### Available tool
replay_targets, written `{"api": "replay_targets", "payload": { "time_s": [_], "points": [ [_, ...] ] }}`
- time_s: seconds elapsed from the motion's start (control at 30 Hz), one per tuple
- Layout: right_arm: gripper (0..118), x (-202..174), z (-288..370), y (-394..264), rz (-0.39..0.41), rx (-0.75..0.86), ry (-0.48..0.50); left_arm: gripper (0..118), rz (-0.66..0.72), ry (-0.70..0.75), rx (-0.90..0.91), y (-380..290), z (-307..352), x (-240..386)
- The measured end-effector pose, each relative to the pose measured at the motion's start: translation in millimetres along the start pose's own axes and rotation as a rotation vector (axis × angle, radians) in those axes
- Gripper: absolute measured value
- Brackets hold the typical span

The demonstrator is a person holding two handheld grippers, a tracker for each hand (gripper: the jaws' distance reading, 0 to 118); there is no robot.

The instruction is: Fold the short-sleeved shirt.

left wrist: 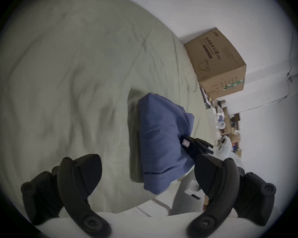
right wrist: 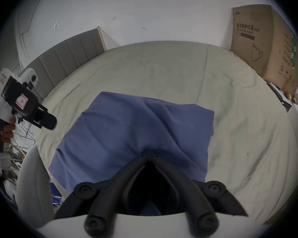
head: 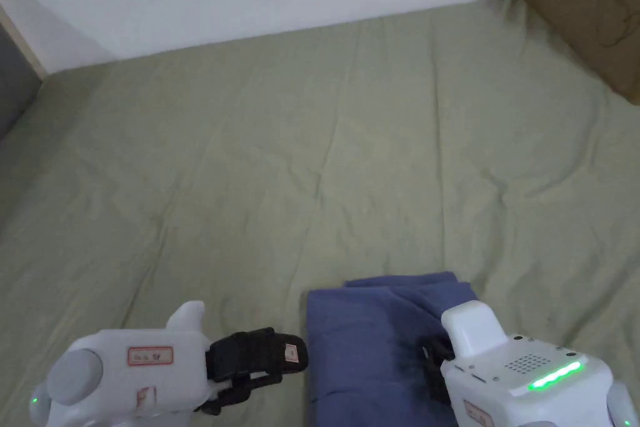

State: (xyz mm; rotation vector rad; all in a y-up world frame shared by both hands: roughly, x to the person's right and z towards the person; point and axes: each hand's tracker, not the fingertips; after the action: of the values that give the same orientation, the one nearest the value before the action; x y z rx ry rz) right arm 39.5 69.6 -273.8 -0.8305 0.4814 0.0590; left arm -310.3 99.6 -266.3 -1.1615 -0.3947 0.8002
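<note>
The blue short-sleeved shirt [head: 369, 334] lies folded into a compact rectangle near the front edge of the bed. In the right gripper view, my right gripper [right wrist: 150, 155] is shut, and the cloth of the shirt [right wrist: 127, 130] bunches between its tips at the near edge. From the head view, the right gripper [head: 431, 356] sits on the shirt's right part. My left gripper [head: 294, 353] hovers just left of the shirt. Its own view shows the left gripper [left wrist: 147, 161] open with nothing between the jaws, the shirt [left wrist: 162, 135] just beyond them.
A pale green sheet [head: 281, 165] covers the bed, with wide free room beyond the shirt. At the back right corner stands a cardboard box [head: 594, 9] against the white wall. A grey padded headboard [right wrist: 67, 56] borders the bed's left side.
</note>
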Motion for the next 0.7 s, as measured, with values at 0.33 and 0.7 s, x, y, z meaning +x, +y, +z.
{"api": "replay_targets", "payload": {
  "time_s": [0.33,0.7],
  "points": [
    [0,0,-1,-2,-0.028,-0.006,-0.009,110,0.137,-0.26,-0.128,25,-93,1],
    [0,-34,61,28,-0.104,0.212,-0.195,24,0.087,-0.189,-0.129,24,-86,-5]
  ]
}}
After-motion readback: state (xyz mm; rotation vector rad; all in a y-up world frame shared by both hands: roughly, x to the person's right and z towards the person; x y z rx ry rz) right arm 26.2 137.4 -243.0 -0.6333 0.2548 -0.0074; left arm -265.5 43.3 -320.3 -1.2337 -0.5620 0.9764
